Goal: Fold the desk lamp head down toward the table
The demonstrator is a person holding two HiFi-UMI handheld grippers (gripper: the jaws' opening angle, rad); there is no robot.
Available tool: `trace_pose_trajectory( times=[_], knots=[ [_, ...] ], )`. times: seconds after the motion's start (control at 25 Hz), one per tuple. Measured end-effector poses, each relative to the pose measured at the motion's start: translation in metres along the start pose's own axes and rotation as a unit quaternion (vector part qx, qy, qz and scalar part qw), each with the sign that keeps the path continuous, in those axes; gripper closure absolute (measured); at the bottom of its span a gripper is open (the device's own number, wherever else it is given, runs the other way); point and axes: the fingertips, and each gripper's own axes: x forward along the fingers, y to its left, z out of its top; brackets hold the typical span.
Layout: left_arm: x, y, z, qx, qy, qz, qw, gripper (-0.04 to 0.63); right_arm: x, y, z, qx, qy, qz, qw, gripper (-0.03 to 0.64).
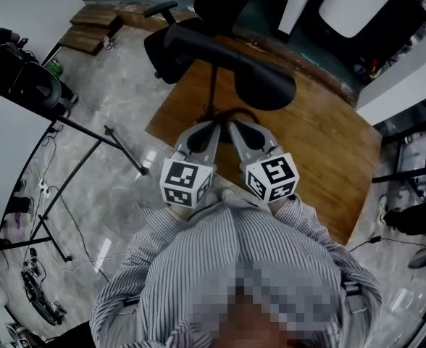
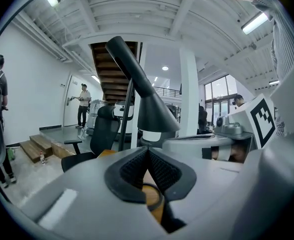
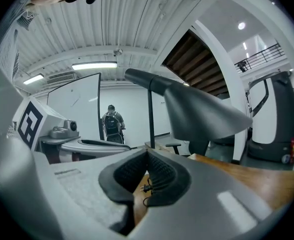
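Note:
The black desk lamp stands on the wooden table (image 1: pixel 322 151). Its long head (image 1: pixel 260 82) is raised on a thin pole (image 1: pixel 213 93). In the head view my left gripper (image 1: pixel 214 127) and right gripper (image 1: pixel 236 127) lie side by side, tips near the foot of the pole and below the head. Both are shut with nothing between the pads. The left gripper view shows the cone-shaped lamp head (image 2: pixel 149 104) above and beyond the shut left gripper (image 2: pixel 147 151). In the right gripper view the lamp head (image 3: pixel 197 109) hangs up to the right of the shut right gripper (image 3: pixel 147 154), and neither gripper touches the lamp.
A black office chair (image 1: pixel 162 49) stands at the table's far edge. A tripod stand (image 1: pixel 90 143) is on the floor to the left, with wooden steps (image 1: pixel 90 24) beyond. A plug and cord (image 3: pixel 146 188) lie on the table. People stand far off (image 2: pixel 82 104).

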Motion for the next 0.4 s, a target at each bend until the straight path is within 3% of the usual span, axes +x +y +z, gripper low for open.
trace_pose_trajectory(
  times=[0.4],
  knots=[
    [0.0061,-0.0053,-0.0020,0.003,0.007,0.000,1.0000,0.591,-0.0022,-0.0044,-0.0013,0.004,0.004,-0.001,1.000,0.617]
  ],
)
